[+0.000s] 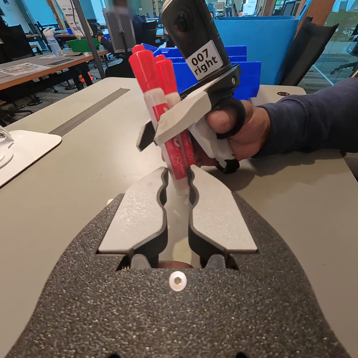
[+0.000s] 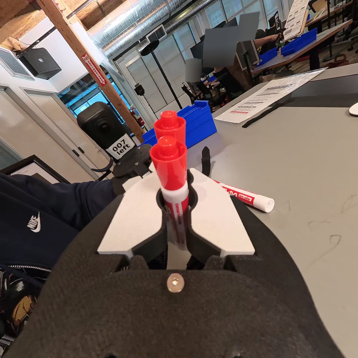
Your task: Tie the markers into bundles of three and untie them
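The right gripper (image 1: pixel 155 133) has its jaws pinching two red markers (image 1: pixel 164 108) around their middles. The markers stand almost straight up, caps on top, leaning a little. Their bottom ends poke down between the jaws of the left gripper (image 1: pixel 177 170), which sits right under them. Those jaws are a little apart, close on each side of the front marker's end, but I cannot tell if they squeeze it. A third marker (image 2: pixel 249 197) lies flat on the bench (image 2: pixel 290 155), just past the right gripper. A black strap (image 2: pixel 205 158) lies near it. I think the third marker must join the two next, and the left gripper is the free one.
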Tool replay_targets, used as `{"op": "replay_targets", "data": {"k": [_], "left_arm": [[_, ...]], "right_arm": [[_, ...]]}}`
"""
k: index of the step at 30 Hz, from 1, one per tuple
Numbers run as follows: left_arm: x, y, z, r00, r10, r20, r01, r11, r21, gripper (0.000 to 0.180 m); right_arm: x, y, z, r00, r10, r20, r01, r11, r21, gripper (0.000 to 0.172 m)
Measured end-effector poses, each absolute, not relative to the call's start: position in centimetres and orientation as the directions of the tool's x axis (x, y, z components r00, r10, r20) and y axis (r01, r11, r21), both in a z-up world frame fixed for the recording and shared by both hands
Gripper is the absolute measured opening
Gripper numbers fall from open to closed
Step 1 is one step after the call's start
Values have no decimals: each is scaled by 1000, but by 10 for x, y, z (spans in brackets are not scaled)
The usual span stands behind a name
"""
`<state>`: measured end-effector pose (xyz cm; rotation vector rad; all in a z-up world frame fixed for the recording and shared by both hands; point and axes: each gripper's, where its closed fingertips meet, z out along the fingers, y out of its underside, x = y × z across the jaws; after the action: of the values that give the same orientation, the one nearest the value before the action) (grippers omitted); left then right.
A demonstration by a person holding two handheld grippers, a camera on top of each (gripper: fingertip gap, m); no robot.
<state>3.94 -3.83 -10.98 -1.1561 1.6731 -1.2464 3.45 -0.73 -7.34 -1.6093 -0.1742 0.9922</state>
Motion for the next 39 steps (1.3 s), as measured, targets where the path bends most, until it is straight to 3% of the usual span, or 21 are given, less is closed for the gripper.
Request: {"op": "replay_targets", "data": {"k": [13, 23, 34, 39], "left_arm": [[39, -45, -116, -356, -933, -46, -251, 143, -957, 20], [31, -57, -108, -468, -878, 103, -258, 24, -966, 36], [25, -69, -105, -542, -825, 162, -263, -17, -965, 36], [28, -65, -106, -499, -863, 75, -243, 56, -968, 37]], "right_arm": [[29, -10, -79, 655, 601, -458, -328, -320, -889, 18], [17, -21, -71, 588, 668, -456, -318, -328, -890, 18], [8, -31, -61, 526, 722, -450, -326, -317, -891, 18], [9, -28, -61, 578, 697, -426, -314, -291, -903, 18]]}}
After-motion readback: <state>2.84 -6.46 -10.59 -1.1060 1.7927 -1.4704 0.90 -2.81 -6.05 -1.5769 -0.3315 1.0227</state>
